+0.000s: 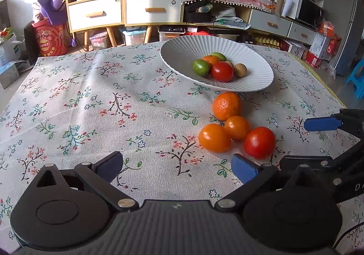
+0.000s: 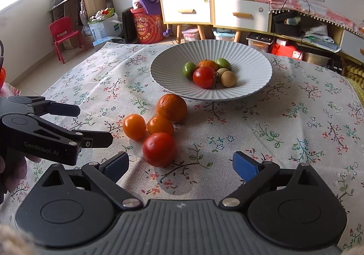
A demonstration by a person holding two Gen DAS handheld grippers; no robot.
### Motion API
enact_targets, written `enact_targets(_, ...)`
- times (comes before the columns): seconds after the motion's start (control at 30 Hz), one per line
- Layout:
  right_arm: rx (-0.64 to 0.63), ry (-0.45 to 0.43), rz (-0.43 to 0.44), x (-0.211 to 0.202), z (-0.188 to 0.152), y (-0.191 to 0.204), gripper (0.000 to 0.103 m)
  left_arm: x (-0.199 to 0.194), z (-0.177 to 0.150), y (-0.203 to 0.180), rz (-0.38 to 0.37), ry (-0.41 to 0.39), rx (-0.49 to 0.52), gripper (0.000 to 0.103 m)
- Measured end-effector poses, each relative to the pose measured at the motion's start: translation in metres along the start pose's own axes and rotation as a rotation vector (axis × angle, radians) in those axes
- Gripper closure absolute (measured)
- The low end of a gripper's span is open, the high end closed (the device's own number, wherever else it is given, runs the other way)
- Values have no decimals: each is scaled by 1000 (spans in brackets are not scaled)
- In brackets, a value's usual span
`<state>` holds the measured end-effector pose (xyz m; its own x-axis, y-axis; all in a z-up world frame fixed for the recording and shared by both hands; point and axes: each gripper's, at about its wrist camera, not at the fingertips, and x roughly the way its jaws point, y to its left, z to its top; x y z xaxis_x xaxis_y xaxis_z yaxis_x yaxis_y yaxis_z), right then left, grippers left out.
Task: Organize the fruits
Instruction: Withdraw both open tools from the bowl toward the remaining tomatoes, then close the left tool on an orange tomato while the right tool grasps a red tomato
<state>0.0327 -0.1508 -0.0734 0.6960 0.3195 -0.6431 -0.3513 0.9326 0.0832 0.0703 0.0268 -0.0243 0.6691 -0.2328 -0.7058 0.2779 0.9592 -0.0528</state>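
Note:
A white ribbed plate (image 1: 175,50) (image 2: 252,54) at the far side of the table holds a red tomato (image 1: 222,71) (image 2: 204,77), two green fruits, a mandarin and small brown fruits. In front of it a larger mandarin (image 1: 227,106) (image 2: 171,108), two orange tomatoes (image 1: 214,137) (image 2: 134,126) and a second red tomato (image 1: 259,142) (image 2: 159,149) lie together on the cloth. My left gripper (image 1: 177,166) (image 2: 94,123) is open, left of the cluster, nothing between its fingers. My right gripper (image 2: 180,165) is open just short of the loose red tomato. One of its blue pads (image 1: 323,124) shows at the right edge.
A floral tablecloth (image 1: 102,100) covers the table, and its left half is bare of objects. Behind the table stand wooden shelves with drawers (image 1: 145,9), storage boxes, a fan and a red chair (image 2: 64,34). A hand (image 2: 11,173) holds the left gripper.

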Motion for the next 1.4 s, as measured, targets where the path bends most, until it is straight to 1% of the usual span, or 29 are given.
enact_targets(0.3, -11, 28, 3, 2, -10, 1, 5, 1, -11, -5, 2, -42, 48, 2)
enact_targets(0.43, -6, 34, -2, 4, -11, 0, 5, 7, -11, -9, 0, -78, 65, 2)
enact_targets(0.53, -9, 40, -6, 6, -13, 0, 5, 15, -11, -11, -17, -86, 68, 2)
enact_targets(0.63, -10, 45, -11, 8, -13, 1, 5, 20, -11, -15, -24, -120, 83, 4)
enact_targets(0.67, -9, 45, -13, 9, -12, 1, 5, 21, -10, -17, -34, -130, 88, 6)
enact_targets(0.73, -10, 44, -13, 9, -11, 1, 5, 23, -8, -19, -58, -141, 94, 15)
enact_targets(0.77, -11, 44, -13, 9, -11, 1, 5, 24, -7, -20, -66, -143, 96, 22)
enact_targets(0.83, -14, 45, -13, 10, -11, 1, 5, 27, -5, -23, -79, -140, 99, 28)
enact_targets(0.9, -18, 48, -12, 11, -12, 2, 5, 29, -4, -25, -96, -138, 97, 38)
enact_targets(0.93, -21, 49, -13, 11, -12, 2, 5, 30, -3, -25, -102, -133, 95, 41)
enact_targets(1.0, -27, 47, -16, 12, -11, 2, 5, 32, -3, -26, -113, -121, 96, 54)
enact_targets(1.1, -25, 43, -15, 11, -10, 2, 5, 31, -3, -28, -111, -120, 103, 66)
enact_targets(1.2, -27, 39, -19, 12, -9, 3, 5, 28, -2, -28, -91, -115, 106, 66)
enact_targets(1.4, -56, 29, -26, 18, -6, 8, 14, 22, -1, -21, -58, -89, 94, 66)
